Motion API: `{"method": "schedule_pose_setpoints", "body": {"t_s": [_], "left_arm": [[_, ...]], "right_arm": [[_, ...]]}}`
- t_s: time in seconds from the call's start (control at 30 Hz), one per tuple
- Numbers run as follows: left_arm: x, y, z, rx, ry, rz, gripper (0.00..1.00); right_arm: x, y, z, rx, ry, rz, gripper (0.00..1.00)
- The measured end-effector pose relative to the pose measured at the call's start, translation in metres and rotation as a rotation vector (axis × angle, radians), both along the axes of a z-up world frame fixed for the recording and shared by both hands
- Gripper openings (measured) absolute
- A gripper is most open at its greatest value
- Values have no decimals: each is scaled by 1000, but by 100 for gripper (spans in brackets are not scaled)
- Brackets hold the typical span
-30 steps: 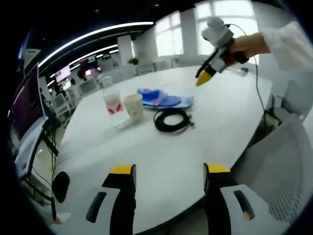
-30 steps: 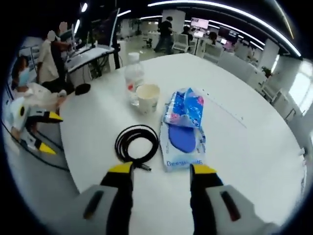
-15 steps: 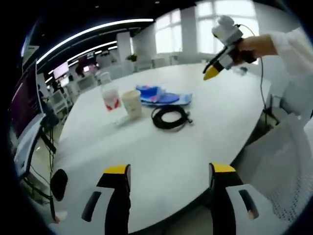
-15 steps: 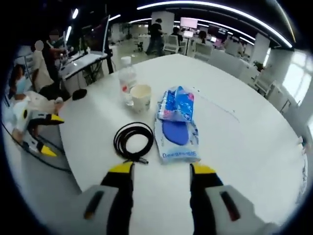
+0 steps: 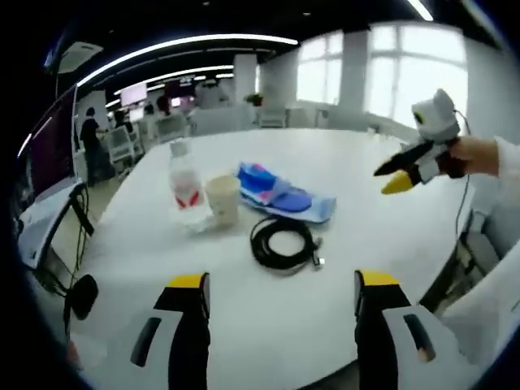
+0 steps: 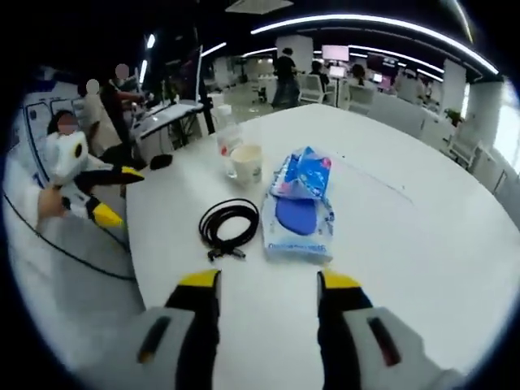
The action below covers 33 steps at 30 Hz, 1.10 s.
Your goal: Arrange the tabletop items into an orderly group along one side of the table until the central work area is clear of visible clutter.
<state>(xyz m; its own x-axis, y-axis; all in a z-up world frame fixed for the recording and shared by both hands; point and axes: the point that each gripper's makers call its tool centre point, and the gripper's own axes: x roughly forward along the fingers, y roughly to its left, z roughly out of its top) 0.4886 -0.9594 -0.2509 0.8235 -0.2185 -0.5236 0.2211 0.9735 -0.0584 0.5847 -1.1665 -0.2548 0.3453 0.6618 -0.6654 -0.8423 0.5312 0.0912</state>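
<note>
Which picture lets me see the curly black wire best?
The left gripper view shows the coiled black cable best: it lies near the middle of the picture on the round white table, with its metal plug end plain to see. In the right gripper view the coiled black cable looks smaller, beside the blue and white plastic packet.

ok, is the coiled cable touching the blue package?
Apart. In the right gripper view a strip of bare white table separates the black cable from the blue package.
</note>
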Motion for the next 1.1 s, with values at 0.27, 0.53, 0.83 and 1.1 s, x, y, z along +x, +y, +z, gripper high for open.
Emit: {"method": "schedule_pose_setpoints", "body": {"t_s": [0.27, 0.53, 0.83, 1.1], "left_arm": [[14, -33, 12, 5, 16, 118, 71], [24, -31, 1, 41, 72, 116, 71], [48, -31, 1, 47, 72, 97, 71], [59, -27, 0, 47, 63, 98, 71]], "right_arm": [[0, -48, 2, 17, 19, 67, 46], [13, -66, -3, 32, 35, 59, 46], [29, -84, -2, 52, 53, 6, 46], [42, -93, -6, 37, 65, -32, 45]]}}
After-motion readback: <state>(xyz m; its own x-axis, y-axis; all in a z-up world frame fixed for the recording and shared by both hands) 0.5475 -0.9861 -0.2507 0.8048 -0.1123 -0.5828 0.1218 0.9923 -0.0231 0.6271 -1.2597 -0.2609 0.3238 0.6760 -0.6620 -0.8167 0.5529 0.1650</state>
